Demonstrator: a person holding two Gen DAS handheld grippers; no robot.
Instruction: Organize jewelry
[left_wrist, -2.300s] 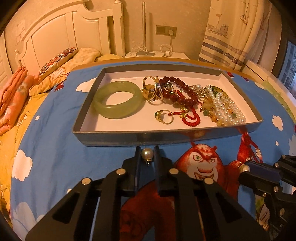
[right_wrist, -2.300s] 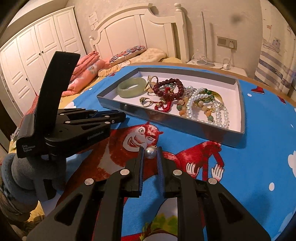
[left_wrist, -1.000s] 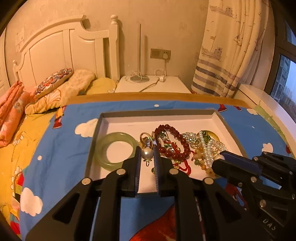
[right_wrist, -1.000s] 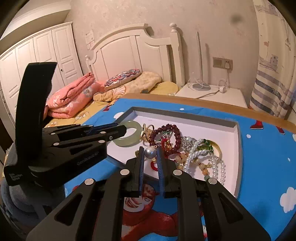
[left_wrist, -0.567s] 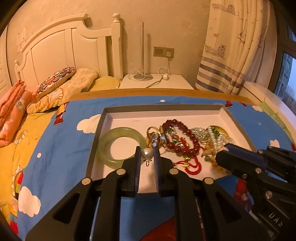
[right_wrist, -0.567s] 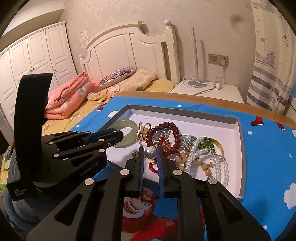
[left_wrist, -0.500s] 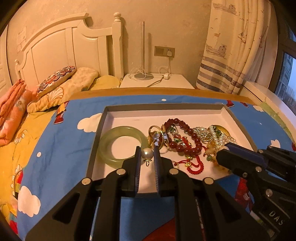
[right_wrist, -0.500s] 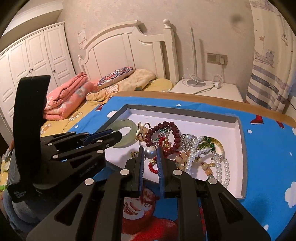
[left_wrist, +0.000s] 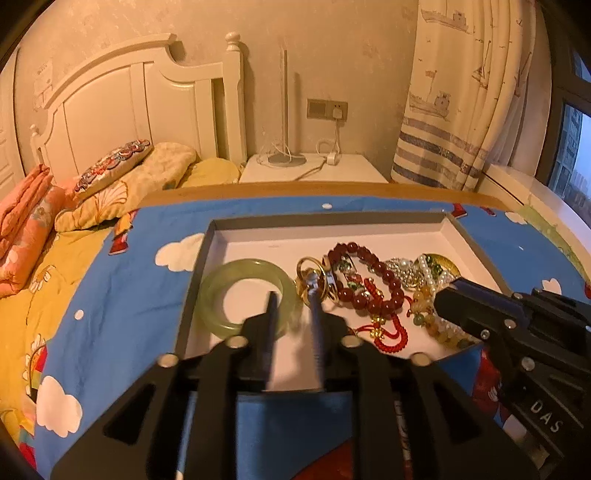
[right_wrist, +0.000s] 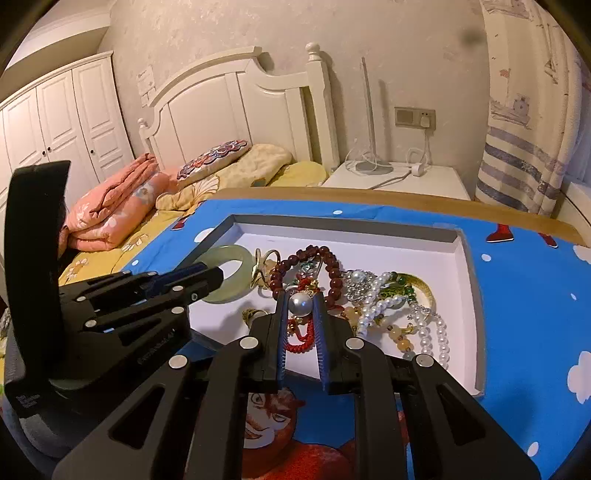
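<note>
A grey tray (left_wrist: 325, 218) (right_wrist: 347, 225) with a white floor lies on the blue cartoon cloth. In it are a jade bangle (left_wrist: 210, 299) (right_wrist: 236, 254), gold rings (left_wrist: 306, 266), a dark red bead bracelet (left_wrist: 369, 258) (right_wrist: 332, 269) and pearl strands (right_wrist: 424, 317). My left gripper (left_wrist: 293, 295) hangs over the tray's near left part. Its jaws are opening and nothing shows between them. My right gripper (right_wrist: 300, 308) is shut on a pearl earring (right_wrist: 300, 303) above the tray's near edge. In the left wrist view the right gripper (left_wrist: 480, 314) reaches in from the right.
The left gripper's black body (right_wrist: 129, 306) fills the left of the right wrist view. Behind the cloth stand a white headboard (left_wrist: 129, 110), pillows (left_wrist: 122, 173), a folded orange blanket (right_wrist: 118, 206), a nightstand with a lamp (left_wrist: 314, 170) and a striped curtain (left_wrist: 443, 110).
The left gripper's jaws have parted, and the pearl earring they pinched is gone from between them. The right gripper still pinches its pearl earring over the tray.
</note>
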